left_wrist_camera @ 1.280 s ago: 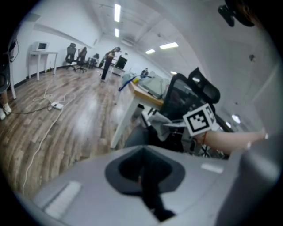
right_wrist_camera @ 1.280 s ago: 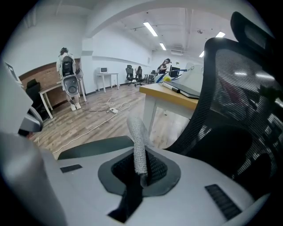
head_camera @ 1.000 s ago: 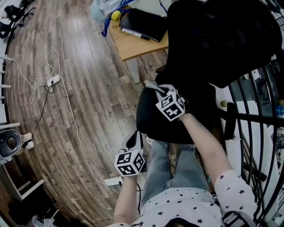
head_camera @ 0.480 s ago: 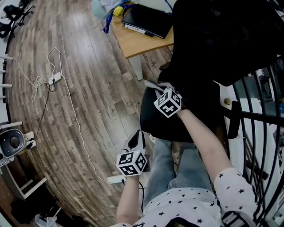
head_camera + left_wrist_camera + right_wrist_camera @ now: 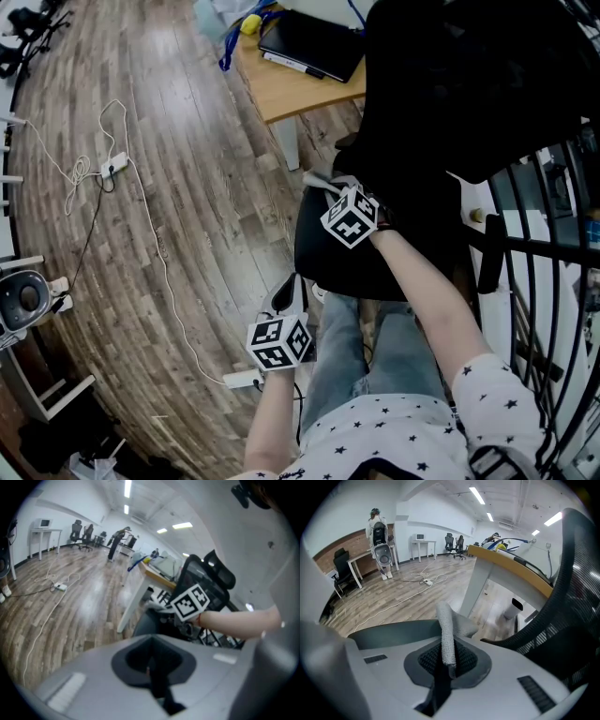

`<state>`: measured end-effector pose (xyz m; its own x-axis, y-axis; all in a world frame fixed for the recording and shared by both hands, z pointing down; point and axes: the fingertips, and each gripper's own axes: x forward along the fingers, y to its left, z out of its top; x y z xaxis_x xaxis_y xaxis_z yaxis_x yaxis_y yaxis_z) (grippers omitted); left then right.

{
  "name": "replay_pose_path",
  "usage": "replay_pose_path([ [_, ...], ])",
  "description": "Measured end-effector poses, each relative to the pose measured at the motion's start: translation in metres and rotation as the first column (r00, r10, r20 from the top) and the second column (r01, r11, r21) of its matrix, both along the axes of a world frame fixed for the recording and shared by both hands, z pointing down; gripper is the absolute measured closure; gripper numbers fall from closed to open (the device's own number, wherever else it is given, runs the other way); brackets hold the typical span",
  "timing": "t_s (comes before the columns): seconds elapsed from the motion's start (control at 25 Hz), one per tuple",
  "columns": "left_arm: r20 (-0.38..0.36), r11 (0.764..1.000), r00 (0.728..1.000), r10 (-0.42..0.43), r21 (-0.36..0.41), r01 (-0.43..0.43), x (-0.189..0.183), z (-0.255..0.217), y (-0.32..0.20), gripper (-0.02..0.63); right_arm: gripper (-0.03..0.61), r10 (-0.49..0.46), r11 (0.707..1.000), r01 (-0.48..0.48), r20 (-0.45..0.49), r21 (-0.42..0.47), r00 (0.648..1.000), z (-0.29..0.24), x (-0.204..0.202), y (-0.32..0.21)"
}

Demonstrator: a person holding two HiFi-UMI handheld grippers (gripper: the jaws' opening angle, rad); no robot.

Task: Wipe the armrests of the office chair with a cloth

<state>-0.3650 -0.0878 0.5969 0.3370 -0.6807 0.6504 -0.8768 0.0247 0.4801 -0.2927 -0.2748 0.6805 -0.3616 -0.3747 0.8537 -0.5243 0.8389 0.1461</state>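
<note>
The right gripper [image 5: 327, 187] is reaching over the far left edge of the office chair [image 5: 394, 267] seat; its jaws are pinching a grey cloth [image 5: 446, 632], which is standing up out of them in a rolled strip and folding over toward the chair's black mesh back [image 5: 567, 620]; whether the cloth is touching an armrest cannot be made out; one dark armrest [image 5: 487, 255] is showing at the seat's right edge, well apart from the cloth.

The left gripper [image 5: 288, 298] is hanging lower, off the seat's near left edge and over the wooden floor [image 5: 169, 216]; its jaws are pressing together with nothing between them, and they are pointing toward the right gripper's marker cube [image 5: 189, 602].

Beyond the chair a wooden worktop [image 5: 286, 94] is carrying a closed black laptop [image 5: 309, 47] near its far edge; a white cable is running across the floor to a power strip [image 5: 113, 168], well apart from the chair.
</note>
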Motion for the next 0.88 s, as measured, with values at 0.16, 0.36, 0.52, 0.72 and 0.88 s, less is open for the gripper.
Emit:
replay_pose_path([
  [0.16, -0.001, 1.000, 1.000, -0.013, 0.001, 0.013, -0.001, -0.003, 0.003, 0.606, 0.554, -0.019, 1.000, 0.019, -0.005, -0.005, 1.000, 0.000, -0.002, 0.009],
  [0.36, 0.000, 1.000, 1.000, -0.026, -0.002, 0.026, -0.003, -0.004, 0.006, 0.606, 0.554, -0.024, 1.000, 0.024, 0.007, -0.013, 1.000, -0.001, -0.006, 0.019],
  [0.52, -0.001, 0.999, 0.999, -0.039, -0.002, 0.039, -0.006, -0.004, 0.007, 0.606, 0.554, -0.035, 0.999, 0.035, 0.009, -0.020, 0.999, -0.001, -0.009, 0.028],
  [0.72, -0.001, 0.999, 0.999, -0.046, 0.001, 0.046, -0.007, -0.006, 0.008, 0.606, 0.554, -0.056, 0.998, 0.056, 0.010, -0.030, 0.998, -0.001, -0.013, 0.044],
  [0.88, -0.002, 0.999, 0.999, -0.049, 0.004, 0.049, -0.007, -0.007, 0.005, 0.606, 0.554, -0.062, 0.997, 0.063, 0.014, -0.035, 0.998, -0.001, -0.016, 0.052],
])
